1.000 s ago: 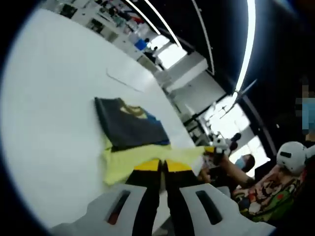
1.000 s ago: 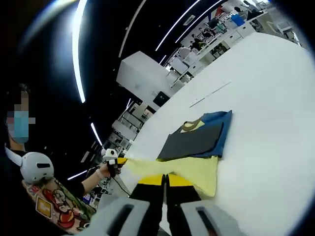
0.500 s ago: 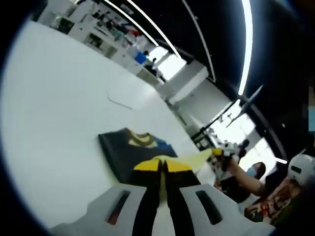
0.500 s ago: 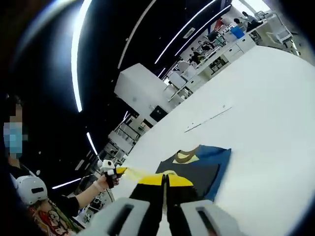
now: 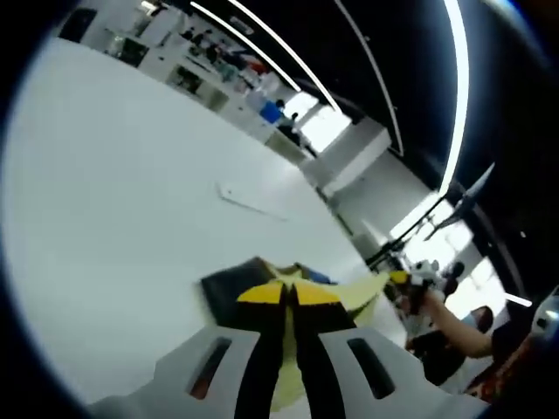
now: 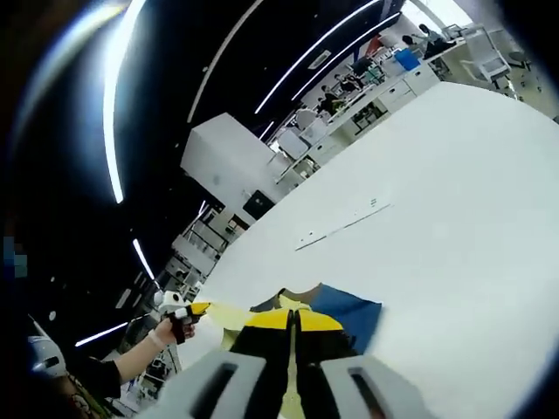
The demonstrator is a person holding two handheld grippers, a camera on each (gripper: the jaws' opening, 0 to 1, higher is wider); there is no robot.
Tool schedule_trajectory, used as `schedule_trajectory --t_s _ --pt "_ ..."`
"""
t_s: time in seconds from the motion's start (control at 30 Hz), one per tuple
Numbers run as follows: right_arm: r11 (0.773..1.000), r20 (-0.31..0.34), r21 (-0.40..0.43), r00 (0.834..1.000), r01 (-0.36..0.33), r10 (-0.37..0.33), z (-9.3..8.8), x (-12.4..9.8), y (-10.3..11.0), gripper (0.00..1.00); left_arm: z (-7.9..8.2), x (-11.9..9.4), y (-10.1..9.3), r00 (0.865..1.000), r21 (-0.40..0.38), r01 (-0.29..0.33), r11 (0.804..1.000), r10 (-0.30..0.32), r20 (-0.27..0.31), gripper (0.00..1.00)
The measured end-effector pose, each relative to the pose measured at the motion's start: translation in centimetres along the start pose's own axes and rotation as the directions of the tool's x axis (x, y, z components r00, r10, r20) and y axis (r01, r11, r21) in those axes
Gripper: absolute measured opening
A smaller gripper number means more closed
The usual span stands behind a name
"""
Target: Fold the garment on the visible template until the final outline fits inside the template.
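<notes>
The garment [image 5: 262,281] is light, limp cloth that sags between holds, so I judge its yellow hem corners the best grip points. It is dark navy with a yellow fold, on the white table [image 5: 113,192] at 6 o'clock. Left gripper [image 5: 285,297] and right gripper [image 6: 293,320] each pinch the yellow edge.

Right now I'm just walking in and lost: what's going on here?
A person is folding a garment on a white table with two handheld grippers. Both the left gripper and right gripper have jaws shut on its yellow edge, lifting it over the dark blue part. The fold is not yet laid down.
</notes>
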State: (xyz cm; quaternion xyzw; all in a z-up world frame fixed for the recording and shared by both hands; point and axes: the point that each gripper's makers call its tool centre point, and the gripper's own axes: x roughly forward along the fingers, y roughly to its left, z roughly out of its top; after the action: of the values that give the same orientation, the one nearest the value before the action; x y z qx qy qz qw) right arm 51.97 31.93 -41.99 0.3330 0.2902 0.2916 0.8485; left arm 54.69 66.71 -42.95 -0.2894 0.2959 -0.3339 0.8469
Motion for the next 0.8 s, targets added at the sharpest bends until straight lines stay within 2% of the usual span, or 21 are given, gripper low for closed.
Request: schedule_trajectory --t_s 0.23,0.43,0.7,0.8 --pt "0.998 -0.024 0.022 0.998 0.054 -0.054 -0.1 2.5 -2.9 0.00 -0.3 2.1 2.6 0.999 -0.042 -0.054 0.998 0.054 0.001 0.00" --pt "0.991 -0.077 0.034 0.989 0.128 -0.125 -1.9 3.6 -5.5 0.00 -1.6 3.2 4.6 0.994 -0.084 -0.104 0.991 0.102 -0.026 0.00" --pt "0.986 -0.083 0.041 0.984 0.160 -0.156 -2.4 3.9 -6.3 0.00 -2.1 3.3 5.6 0.991 -0.104 -0.132 0.986 0.130 -0.028 0.00" --pt "0.989 -0.051 0.040 0.989 0.142 -0.140 -1.8 3.9 -5.5 0.00 -1.4 3.1 4.7 0.995 -0.115 -0.091 0.989 0.094 0.020 0.00"
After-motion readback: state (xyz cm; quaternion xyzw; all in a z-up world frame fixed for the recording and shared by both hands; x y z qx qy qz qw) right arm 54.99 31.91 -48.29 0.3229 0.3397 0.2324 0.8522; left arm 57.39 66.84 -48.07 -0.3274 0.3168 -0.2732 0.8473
